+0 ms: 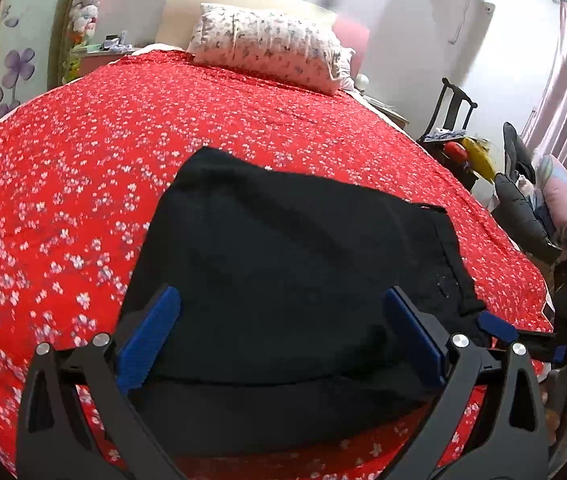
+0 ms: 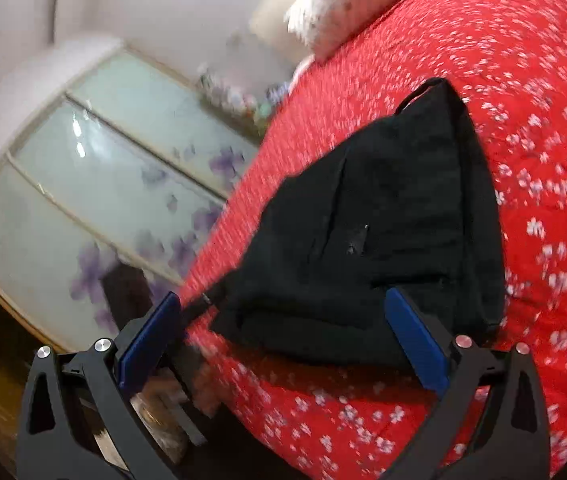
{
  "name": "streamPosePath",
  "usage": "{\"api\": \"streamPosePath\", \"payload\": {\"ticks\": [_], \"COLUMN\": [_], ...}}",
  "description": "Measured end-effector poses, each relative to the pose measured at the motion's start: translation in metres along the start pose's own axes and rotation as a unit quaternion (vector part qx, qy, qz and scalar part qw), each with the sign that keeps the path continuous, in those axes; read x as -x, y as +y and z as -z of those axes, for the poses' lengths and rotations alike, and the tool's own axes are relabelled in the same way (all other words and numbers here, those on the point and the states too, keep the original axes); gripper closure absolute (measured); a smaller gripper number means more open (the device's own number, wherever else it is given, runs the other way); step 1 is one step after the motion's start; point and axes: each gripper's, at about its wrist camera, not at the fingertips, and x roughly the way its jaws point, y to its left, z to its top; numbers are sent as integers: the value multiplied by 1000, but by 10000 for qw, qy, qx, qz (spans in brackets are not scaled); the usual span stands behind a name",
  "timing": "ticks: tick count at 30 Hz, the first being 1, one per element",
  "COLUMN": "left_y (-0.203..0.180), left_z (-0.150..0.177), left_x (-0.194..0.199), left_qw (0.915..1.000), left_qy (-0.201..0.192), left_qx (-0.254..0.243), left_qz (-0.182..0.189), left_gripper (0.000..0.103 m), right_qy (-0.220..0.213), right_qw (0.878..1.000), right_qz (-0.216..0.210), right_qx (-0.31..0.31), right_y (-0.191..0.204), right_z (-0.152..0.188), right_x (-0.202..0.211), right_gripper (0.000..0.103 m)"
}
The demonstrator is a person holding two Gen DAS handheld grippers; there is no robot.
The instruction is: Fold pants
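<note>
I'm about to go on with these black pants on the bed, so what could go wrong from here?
1. The black pants lie bunched near the edge of the red bedspread; a tug might slide them off.
2. Both grippers are open, holding nothing; the right gripper view is blurred, so a fast grab may miss the hem.

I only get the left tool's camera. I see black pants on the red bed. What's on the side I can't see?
Observer: A wardrobe with frosted sliding doors and purple flowers stands beside the bed.
Operator: Is the right tool holding the pants?
Observer: No. The right tool is open, with the near corner of the pants lying between its fingers.
Operator: Is there anything shiny on the pants?
Observer: A small pale mark shows on top, too blurred to identify.
</note>
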Motion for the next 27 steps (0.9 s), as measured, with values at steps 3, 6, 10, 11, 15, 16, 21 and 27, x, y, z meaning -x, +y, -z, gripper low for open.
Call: {"api": "streamPosePath", "payload": {"ticks": [3, 6, 10, 11, 15, 16, 21, 27], "left_y": [0, -8, -20, -21, -21, -22, -21, -19], "left_z": [5, 12, 21, 22, 27, 28, 31, 32], "left_x": [0, -1, -3, -1, 6, 7, 15, 15], "left_qw": [9999, 9985, 9925, 9925, 9916, 9913, 9899, 9884], "left_qy": [-79, -110, -229, -260, -362, -375, -452, -473], "left_qx": [-66, -489, -992, -974, -976, -985, -1034, -1156], "left_qz": [-20, -241, -675, -688, -764, -786, -858, -858], "left_gripper": [2, 2, 2, 2, 2, 2, 2, 2], "right_qy": [-72, -47, 9, 7, -93, -116, -725, -1042], "right_qw": [9999, 9974, 9861, 9849, 9897, 9912, 9891, 9858], "right_qz": [20, 354, 930, 975, 773, 705, 739, 1274], "right_qx": [100, 620, 1377, 1431, 1199, 1115, 1047, 337], "right_y": [0, 11, 30, 30, 23, 21, 21, -21], "right_z": [2, 6, 13, 13, 8, 4, -11, -43], "right_x": [0, -7, -21, -24, -20, -20, 5, 25], "right_gripper": [1, 1, 1, 1, 1, 1, 1, 1]}}
